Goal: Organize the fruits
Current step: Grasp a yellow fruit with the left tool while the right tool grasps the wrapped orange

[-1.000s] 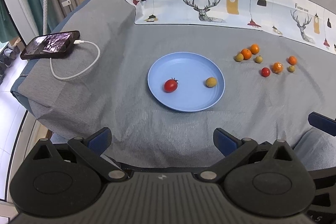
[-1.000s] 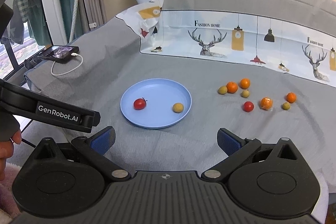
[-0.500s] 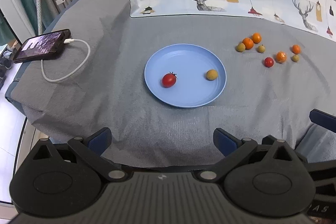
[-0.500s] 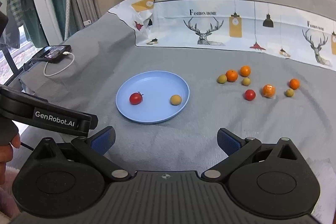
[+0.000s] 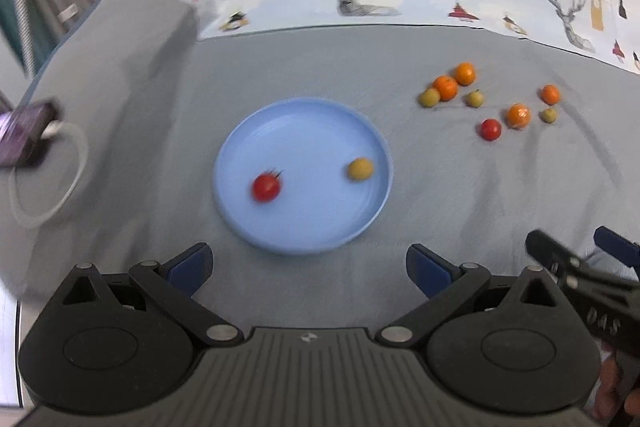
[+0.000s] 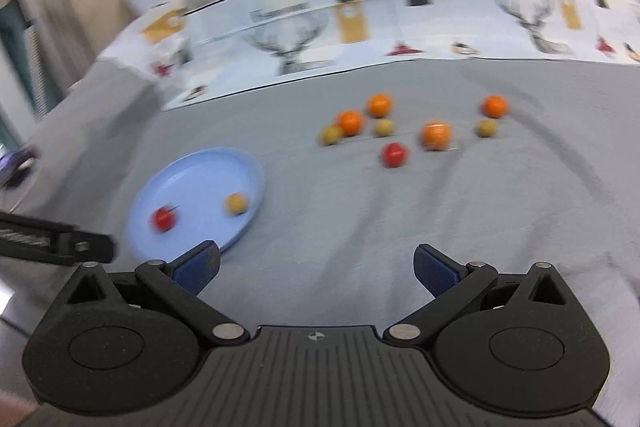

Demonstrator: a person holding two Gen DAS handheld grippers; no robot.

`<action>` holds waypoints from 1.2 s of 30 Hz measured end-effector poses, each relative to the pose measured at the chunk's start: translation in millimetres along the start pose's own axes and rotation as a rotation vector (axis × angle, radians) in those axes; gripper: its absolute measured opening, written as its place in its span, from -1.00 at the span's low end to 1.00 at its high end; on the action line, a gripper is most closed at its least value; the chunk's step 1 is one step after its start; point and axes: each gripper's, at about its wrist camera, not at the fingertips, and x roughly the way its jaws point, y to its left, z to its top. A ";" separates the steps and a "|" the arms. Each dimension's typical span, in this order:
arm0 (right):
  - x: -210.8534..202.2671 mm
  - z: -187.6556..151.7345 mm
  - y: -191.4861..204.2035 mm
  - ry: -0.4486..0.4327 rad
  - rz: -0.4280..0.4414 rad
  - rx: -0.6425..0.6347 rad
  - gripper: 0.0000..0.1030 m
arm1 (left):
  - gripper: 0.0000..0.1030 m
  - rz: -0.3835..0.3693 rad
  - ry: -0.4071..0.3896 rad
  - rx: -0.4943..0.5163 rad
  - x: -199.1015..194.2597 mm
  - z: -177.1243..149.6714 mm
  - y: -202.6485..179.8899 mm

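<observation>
While my left gripper (image 5: 308, 267) and right gripper (image 6: 316, 267) both hang spread wide with nothing in them, I see a red tomato (image 5: 265, 187) and a yellow fruit (image 5: 360, 169) in the blue plate (image 5: 304, 131). Eight more fruits (image 6: 435, 135) sit on the grey cloth (image 6: 400, 219), off to the plate's right.

The left matte-black plastic two-finger gripper (image 5: 309, 265) has blue rubber pads (image 5: 190, 264), silver pivot screws, two round discs and a ribbed centre plate bearing a small emblem. The right matte-black plastic two-finger gripper (image 6: 317, 267) matches it; at the left wrist view's lower right, its side bears pale lettering.
</observation>
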 end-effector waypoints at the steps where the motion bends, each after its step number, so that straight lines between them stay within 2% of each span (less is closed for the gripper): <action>1: 7.6 4.0 -8.5 -0.013 -0.030 0.015 0.99 | 1.00 0.001 0.001 0.014 6.7 9.6 -7.6; 7: 68.1 31.4 -58.4 -0.071 -0.186 0.072 0.98 | 1.00 -0.051 0.032 0.030 60.3 66.4 -49.0; 9: 91.9 40.6 -73.3 -0.086 -0.210 0.087 0.98 | 1.00 -0.069 0.043 0.020 83.0 85.4 -62.5; 15: 163.2 68.6 -98.3 -0.107 -0.183 0.107 0.98 | 1.00 -0.047 0.053 0.036 152.6 132.5 -102.7; 19: 200.5 78.5 -104.5 -0.087 -0.132 0.072 0.96 | 1.00 -0.041 0.110 0.035 200.8 153.7 -119.3; 23: 227.3 79.2 -108.1 -0.056 -0.157 0.035 0.94 | 1.00 -0.016 0.153 0.026 242.4 167.8 -126.9; 26: 237.1 76.9 -107.8 -0.043 -0.178 0.001 0.97 | 1.00 -0.007 0.178 0.035 262.9 174.0 -130.0; 28: 242.6 73.8 -102.0 -0.040 -0.203 -0.055 0.98 | 1.00 -0.025 0.174 0.017 264.4 176.5 -128.2; 30: 242.7 72.3 -101.6 -0.047 -0.210 -0.058 0.97 | 1.00 -0.021 0.177 0.017 264.1 177.7 -128.2; 31: 241.8 72.4 -101.5 -0.049 -0.214 -0.058 0.88 | 0.87 -0.022 0.165 0.022 261.6 177.6 -128.9; 32: 238.5 71.9 -101.1 -0.064 -0.211 -0.064 0.74 | 0.44 -0.043 0.144 0.035 256.9 176.6 -130.3; 33: 235.4 72.1 -99.9 -0.077 -0.197 -0.077 0.29 | 0.12 -0.086 0.125 0.049 250.7 175.3 -132.5; 34: 232.8 72.2 -97.7 -0.084 -0.176 -0.095 -0.22 | -0.39 -0.122 0.115 0.070 245.3 174.8 -135.0; 36: 231.0 71.7 -94.7 -0.089 -0.183 -0.113 -0.20 | -0.42 -0.130 0.095 0.107 237.5 173.0 -140.3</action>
